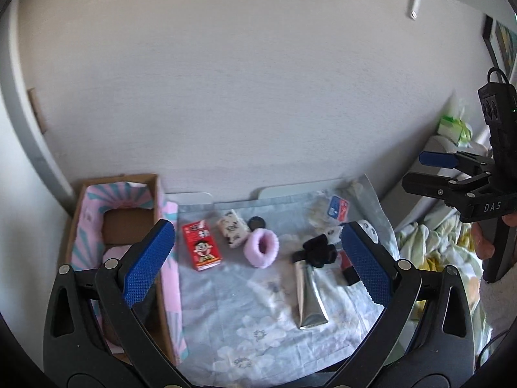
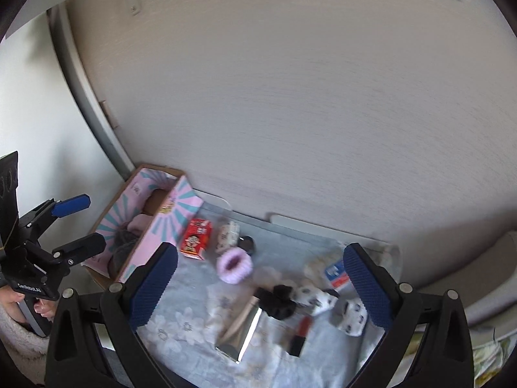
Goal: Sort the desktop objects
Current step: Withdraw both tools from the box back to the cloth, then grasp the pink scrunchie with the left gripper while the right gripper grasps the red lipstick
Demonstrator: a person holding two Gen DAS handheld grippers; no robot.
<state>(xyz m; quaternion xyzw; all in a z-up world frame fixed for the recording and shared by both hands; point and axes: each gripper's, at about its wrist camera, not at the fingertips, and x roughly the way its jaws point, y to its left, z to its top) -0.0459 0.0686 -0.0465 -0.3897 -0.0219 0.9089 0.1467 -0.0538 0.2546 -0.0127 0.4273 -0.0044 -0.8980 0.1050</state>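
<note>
On the floral cloth lie a red carton, a patterned white pouch, a pink scrunchie, a black scrunchie, a silver tube and a red lipstick. My left gripper is open and empty above the cloth; it also shows in the right wrist view. My right gripper is open and empty above the objects; it shows in the left wrist view at the right.
A cardboard box lined in pink and teal stands at the left, holding soft items. A small dark disc lies behind the pink scrunchie. A blue and red card and white patterned socks lie at right. A wall stands close behind.
</note>
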